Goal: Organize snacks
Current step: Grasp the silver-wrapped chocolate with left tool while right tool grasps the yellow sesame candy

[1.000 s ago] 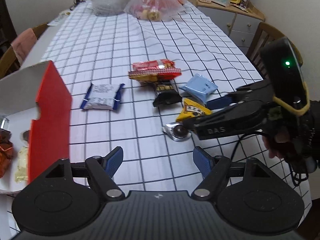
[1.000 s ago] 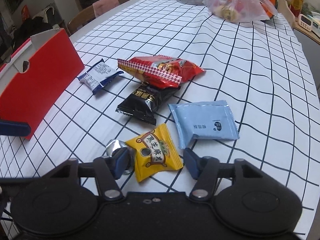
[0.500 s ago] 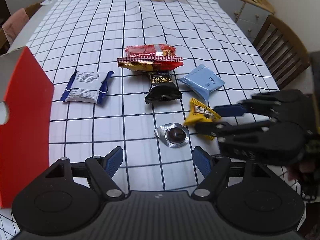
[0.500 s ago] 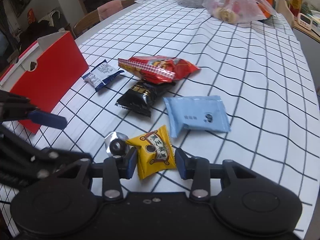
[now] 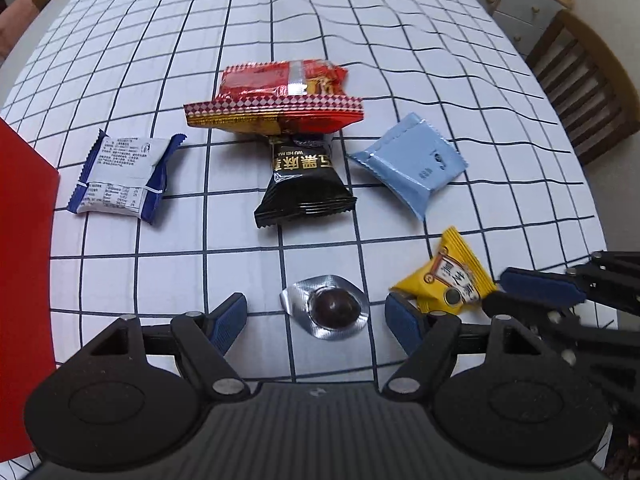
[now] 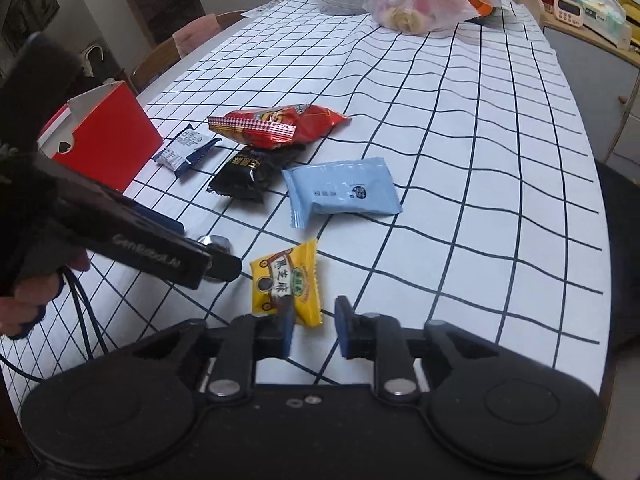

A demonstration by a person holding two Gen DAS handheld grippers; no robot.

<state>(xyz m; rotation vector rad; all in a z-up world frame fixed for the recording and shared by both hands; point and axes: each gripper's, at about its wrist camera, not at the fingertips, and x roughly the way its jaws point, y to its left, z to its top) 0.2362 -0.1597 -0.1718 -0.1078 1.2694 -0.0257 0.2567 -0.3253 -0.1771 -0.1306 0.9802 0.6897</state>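
Note:
Several snack packets lie on the checked tablecloth point(image 5: 360, 20). My left gripper point(image 5: 316, 316) points down, open, with a silver foil chocolate point(image 5: 324, 308) between its fingers and untouched; the right wrist view shows this gripper point(image 6: 208, 246) over the foil point(image 6: 216, 242). My right gripper point(image 6: 314, 326) has its jaws closing. The near corner of a yellow packet point(image 6: 286, 284) lies between them with a gap at the right pad. The left wrist view has that packet point(image 5: 448, 280) beside my right gripper point(image 5: 516, 296). A red box point(image 6: 108, 140) stands at the left.
A red snack bag point(image 5: 276, 100), a black packet point(image 5: 304, 184), a light blue packet point(image 5: 412, 164) and a blue-white packet point(image 5: 120, 176) lie beyond the grippers. Plastic bags point(image 6: 416, 0) sit at the far end. A wooden chair point(image 5: 580, 92) and a cabinet point(image 6: 592, 52) stand at the right.
My left gripper came down and over until the foil chocolate lay between its fingers. My right gripper's jaws narrowed around the yellow packet's near corner.

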